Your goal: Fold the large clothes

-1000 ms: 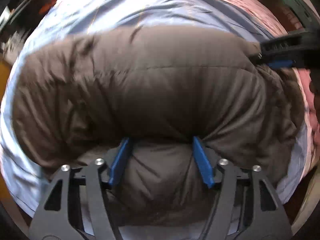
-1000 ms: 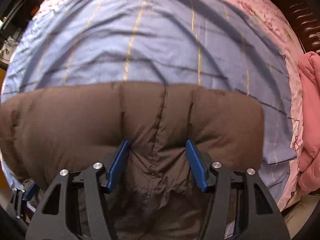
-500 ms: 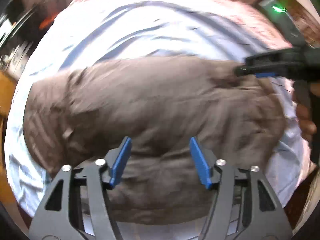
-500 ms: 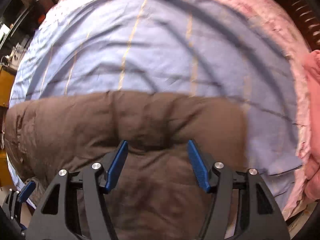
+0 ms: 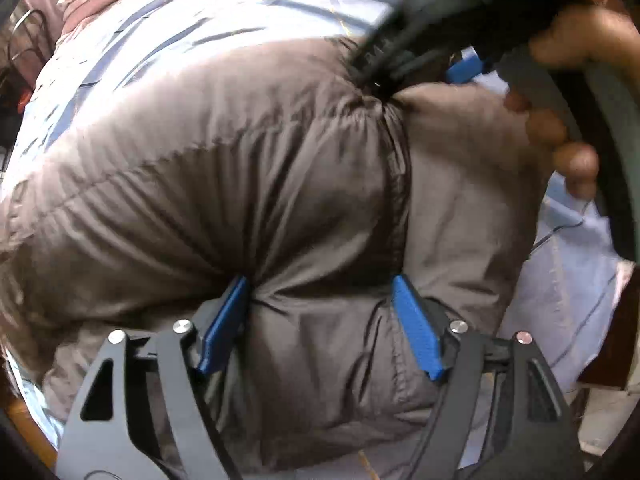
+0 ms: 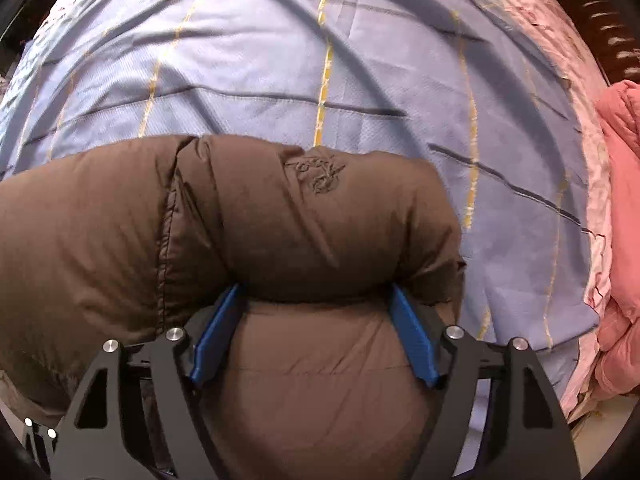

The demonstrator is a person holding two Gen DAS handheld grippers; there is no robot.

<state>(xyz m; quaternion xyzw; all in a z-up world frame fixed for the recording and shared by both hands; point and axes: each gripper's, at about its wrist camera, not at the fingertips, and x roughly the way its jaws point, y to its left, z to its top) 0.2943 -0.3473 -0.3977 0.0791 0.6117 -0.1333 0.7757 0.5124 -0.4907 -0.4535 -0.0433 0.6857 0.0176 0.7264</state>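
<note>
A puffy brown down jacket lies bunched on a blue striped bed sheet. My left gripper has its blue fingers spread wide around a thick fold of the jacket, which bulges between and over them. In the right wrist view the same jacket, with an embroidered logo, bulges between my right gripper's wide-spread blue fingers. The right gripper also shows in the left wrist view, top right, pressed into the jacket's far edge, with the person's hand on it.
The blue sheet with yellow and dark stripes covers the bed beyond the jacket. A pink floral bedspread borders it on the right. A pink garment lies at the right edge. Dark clutter sits at the far left.
The two grippers have come much closer together, bunching the jacket between them. The right gripper now looms large in the left wrist view. The jacket's right end has rolled over, showing the logo.
</note>
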